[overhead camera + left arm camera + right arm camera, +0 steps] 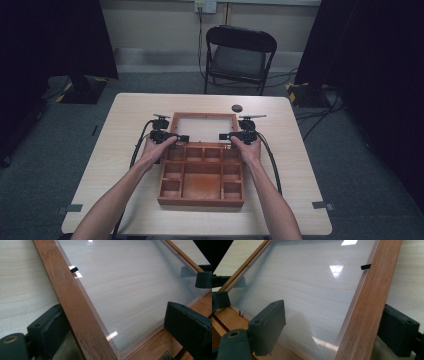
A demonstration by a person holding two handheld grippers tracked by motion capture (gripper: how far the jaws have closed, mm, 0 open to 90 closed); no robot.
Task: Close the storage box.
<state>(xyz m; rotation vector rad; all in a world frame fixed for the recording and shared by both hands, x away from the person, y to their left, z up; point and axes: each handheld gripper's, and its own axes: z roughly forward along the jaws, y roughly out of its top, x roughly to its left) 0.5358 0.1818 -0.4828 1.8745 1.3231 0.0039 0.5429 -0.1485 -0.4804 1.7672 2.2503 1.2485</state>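
Note:
A wooden box [202, 192] with several empty compartments sits mid-table, its glass-panelled lid [205, 117] lying back flat on the tabletop beyond it. My left gripper [181, 138] straddles the lid's left wooden rail [72, 305]. One jaw is outside the rail and the other stands far off over the hinge side, so the gripper [115, 312] is open. My right gripper [225, 135] straddles the right rail [372, 297], with one jaw over the glass pane [307, 285] and one outside. It [334, 307] is open too, with gaps beside the rail.
A small black round object [236, 107] lies on the table behind the lid. A black folding chair [240, 55] stands past the far edge. Cables trail from both grippers along the box's sides. Bare tabletop [125, 150] lies left and right of the box.

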